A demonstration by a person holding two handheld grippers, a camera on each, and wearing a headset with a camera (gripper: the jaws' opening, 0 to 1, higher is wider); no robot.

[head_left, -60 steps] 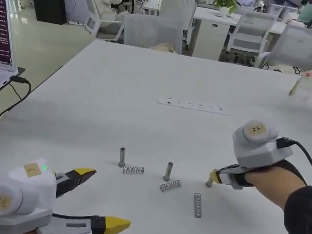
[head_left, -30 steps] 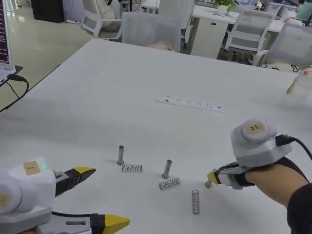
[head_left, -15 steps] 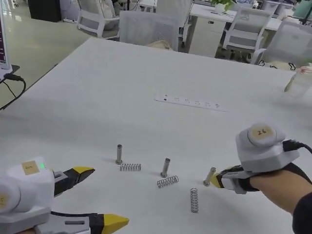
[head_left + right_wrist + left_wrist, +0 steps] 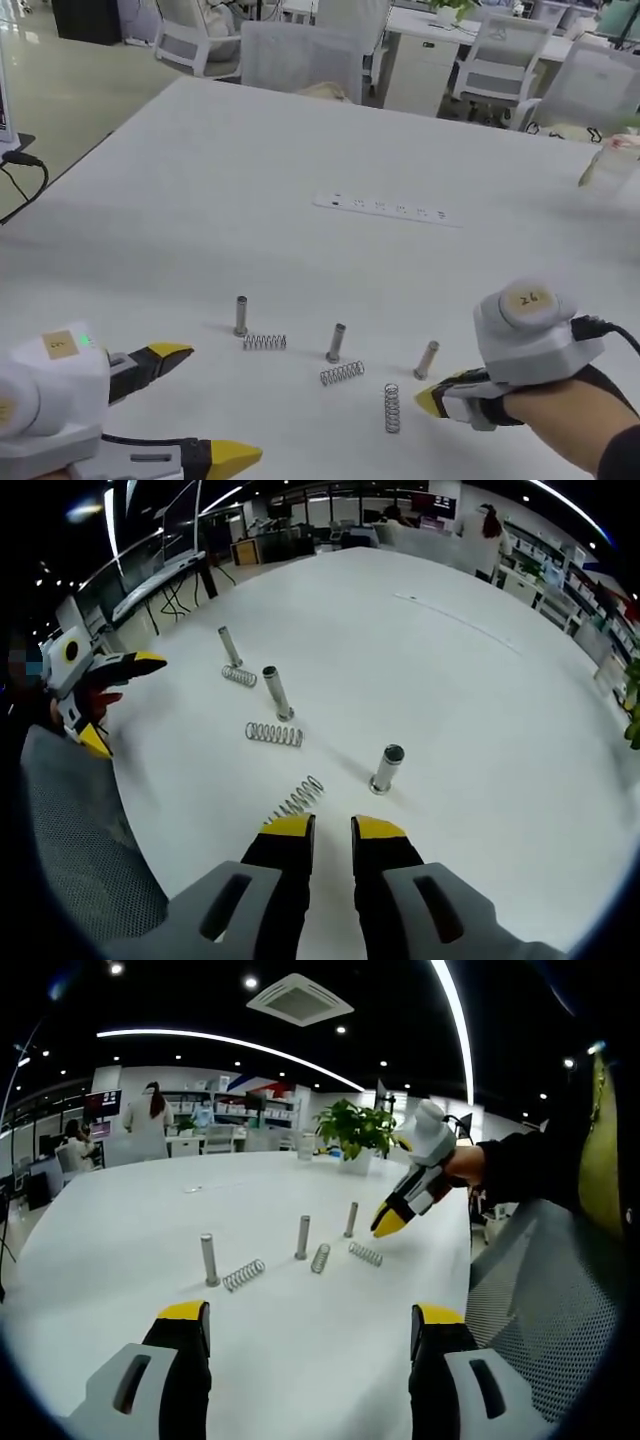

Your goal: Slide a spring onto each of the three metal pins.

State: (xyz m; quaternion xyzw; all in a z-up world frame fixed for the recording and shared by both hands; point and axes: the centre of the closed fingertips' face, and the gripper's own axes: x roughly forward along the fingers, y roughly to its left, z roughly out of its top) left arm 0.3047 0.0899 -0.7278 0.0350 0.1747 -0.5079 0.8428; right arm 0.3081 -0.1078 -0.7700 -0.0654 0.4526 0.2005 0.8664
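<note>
– Grippers first: how do they stand?
– Left gripper [image 4: 200, 405] is nearest me, on my side of the middle pin [image 4: 336, 342] and well off to its left. Its jaws are spread wide with nothing between them. Right gripper [image 4: 428, 400] is also on my side of that pin, off to its right, with the jaws drawn to a narrow slit, gripping nothing.
– And the springs?
– Near spring [image 4: 392, 408] lies on the white table [image 4: 250, 180], closer to me than the middle pin and to its right. It's just beside the right gripper's tips, and whether they touch I can't tell. Middle spring [image 4: 342, 373] lies on its side just in front of the middle pin. Left spring [image 4: 264, 342] lies off to that pin's left.
– Pins?
– All three are standing. Left pin [image 4: 241, 315] is left of the middle pin, just beyond the left spring. Right pin [image 4: 427, 359] is to the middle pin's right, near the right gripper.
– Farther out?
– Power strip [image 4: 385, 209] lies flat, well beyond the middle pin, and office chairs [image 4: 300, 60] stand past the table's far edge.
</note>
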